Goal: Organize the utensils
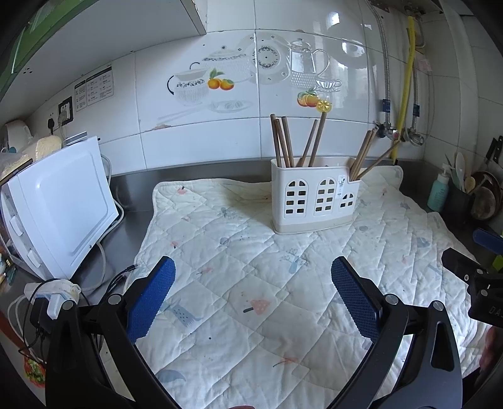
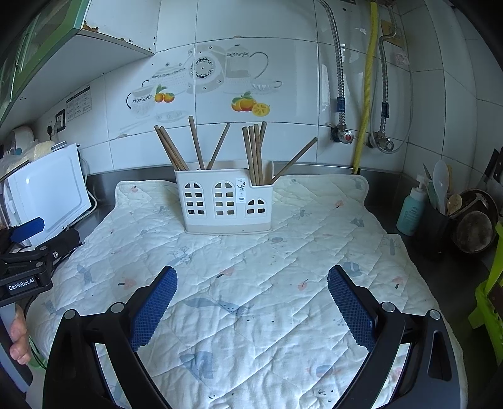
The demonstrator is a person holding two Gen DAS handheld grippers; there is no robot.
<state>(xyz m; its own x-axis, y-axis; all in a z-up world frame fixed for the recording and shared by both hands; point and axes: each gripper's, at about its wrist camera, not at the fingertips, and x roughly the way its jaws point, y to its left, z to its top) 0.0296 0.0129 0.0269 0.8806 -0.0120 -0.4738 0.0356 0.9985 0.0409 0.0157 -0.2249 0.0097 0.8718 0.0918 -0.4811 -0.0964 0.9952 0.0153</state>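
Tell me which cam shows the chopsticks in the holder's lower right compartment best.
Right wrist. There the chopsticks stand clear of each other, so single sticks can be told apart above the utensil holder. In the left wrist view the same chopsticks lean together off to the side and overlap; the holder is seen at an angle.

We see matt wooden chopsticks (image 2: 257, 154) in a smooth cream plastic holder (image 2: 224, 201) on a quilted cloth mat (image 2: 251, 283), glossy wall tiles (image 2: 251, 19) behind, a dull steel counter (image 2: 440, 283), and dimpled blue rubbery pads (image 1: 151, 299) on our gripper fingers
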